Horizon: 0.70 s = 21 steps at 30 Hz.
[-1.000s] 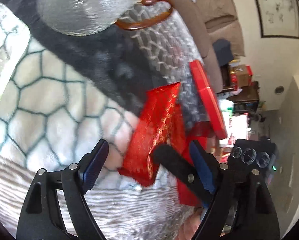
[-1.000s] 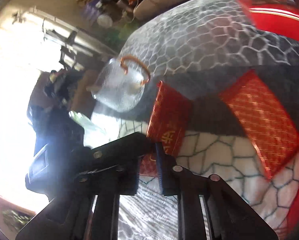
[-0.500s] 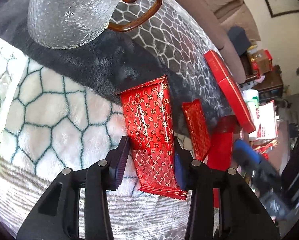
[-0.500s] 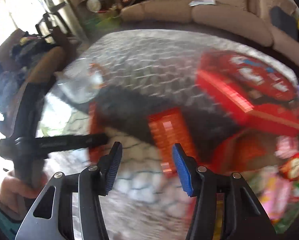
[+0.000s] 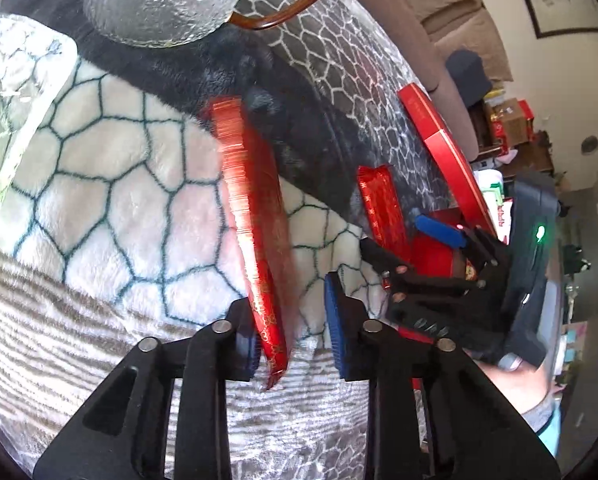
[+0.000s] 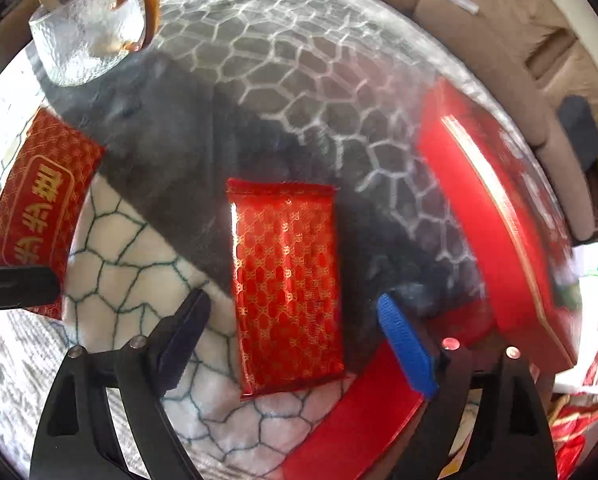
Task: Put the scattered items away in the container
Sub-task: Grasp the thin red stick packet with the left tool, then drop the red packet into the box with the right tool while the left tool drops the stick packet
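Observation:
A red foil packet (image 5: 255, 240) stands on edge between the fingers of my left gripper (image 5: 295, 340), against the left pad; a gap shows beside the right pad. It also shows in the right wrist view (image 6: 39, 208), lettered in gold, at the far left. A second red patterned packet (image 6: 287, 280) lies flat on the blanket between the wide-open fingers of my right gripper (image 6: 295, 344), and shows in the left wrist view (image 5: 383, 204). The red box (image 6: 359, 428) lies at the lower right, its red lid (image 6: 495, 220) propped beside it.
A textured glass cup (image 6: 87, 28) with a brown handle stands at the back on the grey and white honeycomb blanket (image 5: 111, 208). A beige sofa (image 6: 499, 20) runs behind. Snack packs and clutter (image 6: 587, 400) lie at the right.
My left gripper has tipped the lettered packet from flat to on edge, and its jaws have spread a little. My right gripper has swung over the second packet, still open.

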Each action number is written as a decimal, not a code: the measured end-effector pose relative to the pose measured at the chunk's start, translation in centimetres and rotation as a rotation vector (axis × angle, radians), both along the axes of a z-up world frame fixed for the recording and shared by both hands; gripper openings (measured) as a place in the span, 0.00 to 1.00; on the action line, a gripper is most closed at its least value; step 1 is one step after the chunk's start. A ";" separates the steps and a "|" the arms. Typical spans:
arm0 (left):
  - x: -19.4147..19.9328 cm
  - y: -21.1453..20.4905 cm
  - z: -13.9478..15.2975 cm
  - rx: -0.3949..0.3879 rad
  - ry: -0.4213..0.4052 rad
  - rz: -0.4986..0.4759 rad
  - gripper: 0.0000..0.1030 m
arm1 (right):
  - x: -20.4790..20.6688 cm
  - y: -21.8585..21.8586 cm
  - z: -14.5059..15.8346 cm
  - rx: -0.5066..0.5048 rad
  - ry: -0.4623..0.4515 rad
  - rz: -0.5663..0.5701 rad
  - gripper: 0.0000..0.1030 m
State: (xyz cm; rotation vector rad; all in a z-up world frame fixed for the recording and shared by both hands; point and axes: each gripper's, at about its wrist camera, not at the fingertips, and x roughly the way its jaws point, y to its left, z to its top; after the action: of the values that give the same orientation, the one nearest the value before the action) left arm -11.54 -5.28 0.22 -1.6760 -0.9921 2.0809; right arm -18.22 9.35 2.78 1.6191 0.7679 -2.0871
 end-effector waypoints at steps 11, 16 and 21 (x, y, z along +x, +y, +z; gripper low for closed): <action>-0.1 -0.4 -0.4 0.006 0.001 0.026 0.10 | -0.8 1.3 1.8 -0.236 -0.152 -0.054 0.41; 0.7 -0.9 0.4 0.018 0.019 0.023 0.10 | 1.6 3.8 3.4 -0.743 -0.358 -0.160 0.41; 1.2 -0.1 3.0 0.027 0.059 -0.009 0.10 | 4.0 7.6 5.1 -0.825 -0.317 -0.218 0.41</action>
State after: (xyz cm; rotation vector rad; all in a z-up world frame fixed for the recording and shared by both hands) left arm -10.39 -5.42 3.21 -1.5936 -0.9879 2.0897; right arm -14.25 16.98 7.85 1.4997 -0.3619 -1.8223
